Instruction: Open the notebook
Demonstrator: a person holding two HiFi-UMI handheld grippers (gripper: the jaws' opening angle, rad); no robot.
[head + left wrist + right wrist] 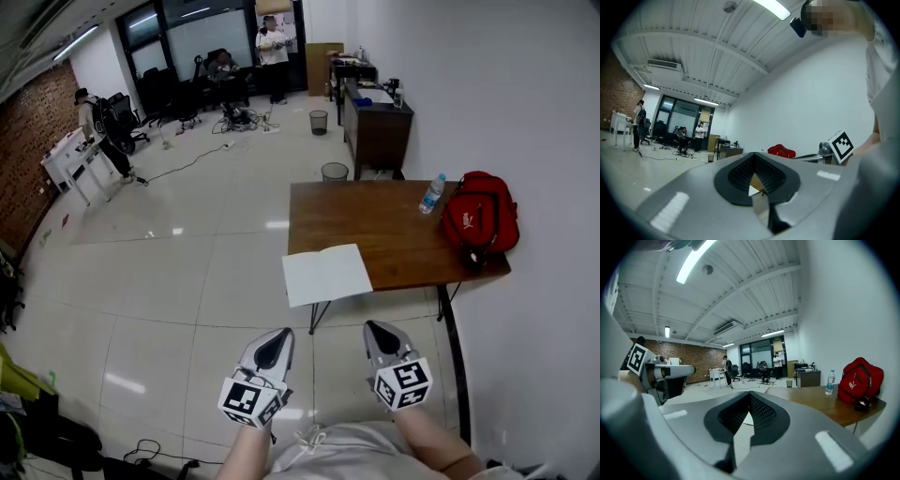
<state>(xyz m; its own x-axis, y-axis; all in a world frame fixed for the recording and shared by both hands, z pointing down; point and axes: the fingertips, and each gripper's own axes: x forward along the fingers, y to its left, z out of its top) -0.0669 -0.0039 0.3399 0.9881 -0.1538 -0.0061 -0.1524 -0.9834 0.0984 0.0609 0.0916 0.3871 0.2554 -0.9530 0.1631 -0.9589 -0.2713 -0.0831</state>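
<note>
Wooden table (pixel 394 225) against a white wall, pale tiled floor (pixel 187 281) all round, brick wall (pixel 28 141) far off at left. White notebook (pixel 325 274) flat on the near left corner, overhanging the edge; water bottle (pixel 431 194) and red backpack (pixel 480 222) at the far right end. Left gripper (pixel 277 337) and right gripper (pixel 379 331) low by the waist, well short of the table, jaws together on nothing. Forearms cut off at the bottom edge; hard to tell cover from page.

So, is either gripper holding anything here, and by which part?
Nothing is held. The left gripper and the right gripper are both shut and empty, short of the notebook on the table.
</note>
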